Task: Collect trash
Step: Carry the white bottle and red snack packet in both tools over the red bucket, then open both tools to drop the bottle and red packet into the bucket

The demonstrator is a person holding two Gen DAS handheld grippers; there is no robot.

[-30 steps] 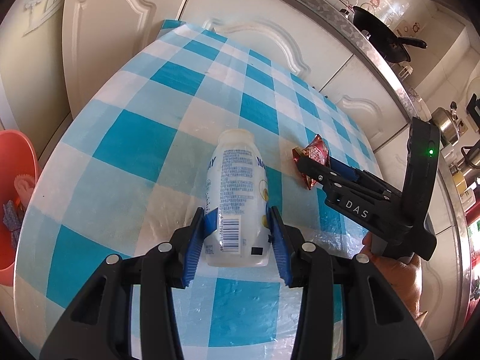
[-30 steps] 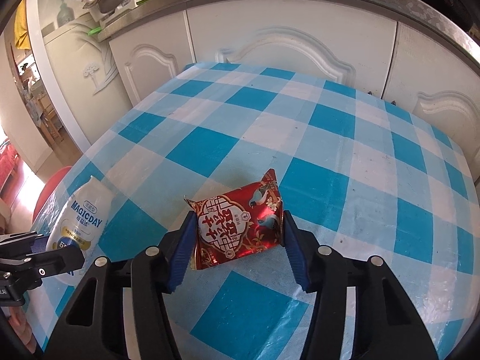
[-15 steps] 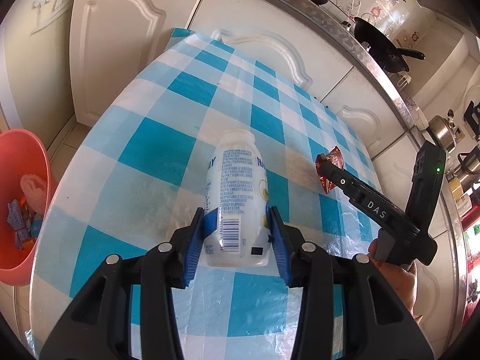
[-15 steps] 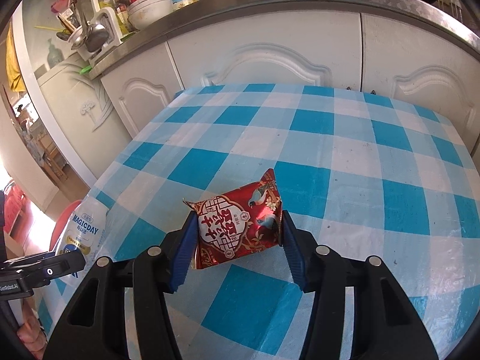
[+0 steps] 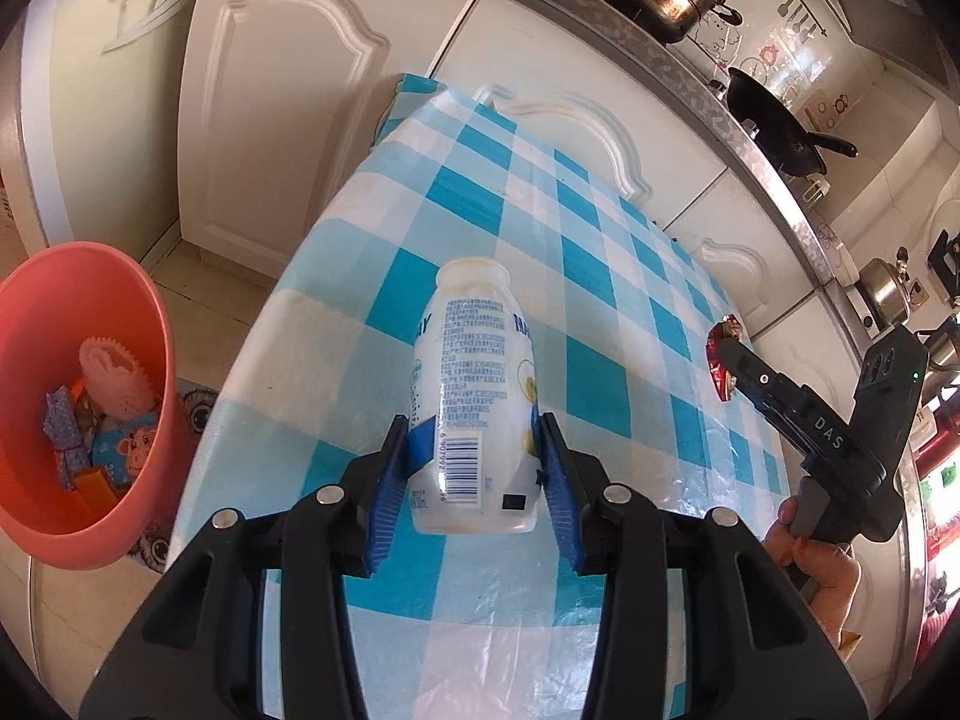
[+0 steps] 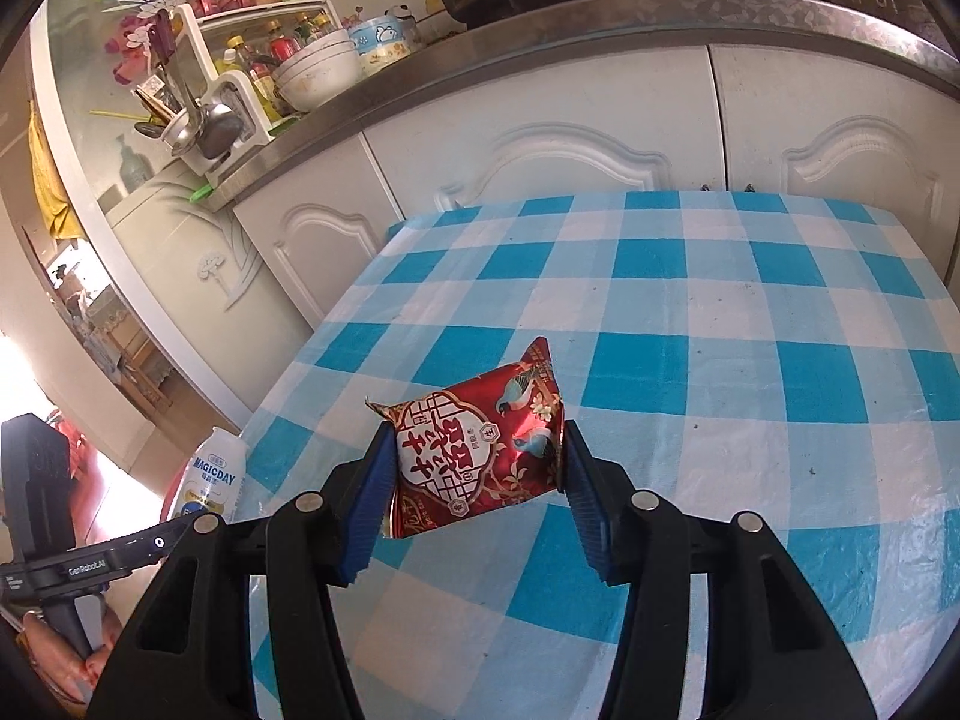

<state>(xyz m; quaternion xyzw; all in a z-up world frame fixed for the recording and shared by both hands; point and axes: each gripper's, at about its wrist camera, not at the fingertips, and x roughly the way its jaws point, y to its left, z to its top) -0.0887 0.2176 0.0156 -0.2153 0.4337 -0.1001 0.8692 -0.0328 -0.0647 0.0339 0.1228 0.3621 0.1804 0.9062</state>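
Your left gripper [image 5: 474,468] is clamped on the bottle [image 5: 474,402], blue pads pressed against both sides near its base. The bottle is white plastic, uncapped, neck pointing away from you; the side facing the camera carries a block of fine blue print and a barcode near the base, and from the right wrist view the front reads MAGICDAY over a yellow and blue graphic. It is held above the table [image 5: 600,276], near the table's left edge, clear of the blue and white checked cloth. Your right gripper [image 6: 477,483] is clamped on the wrapper [image 6: 480,450], pads pressing its two side edges. The wrapper is a shiny red foil pouch, puffed and creased, with a white panel bearing red characters, two small birds at the upper right and gold flourishes along the bottom; its top corner sticks up in a point. It hangs just above the cloth toward the near side of the table. To the left of the table, on the floor, stands the bin [image 5: 150,312], salmon coloured, with a pale fluted paper cup and some folded wrappers inside.
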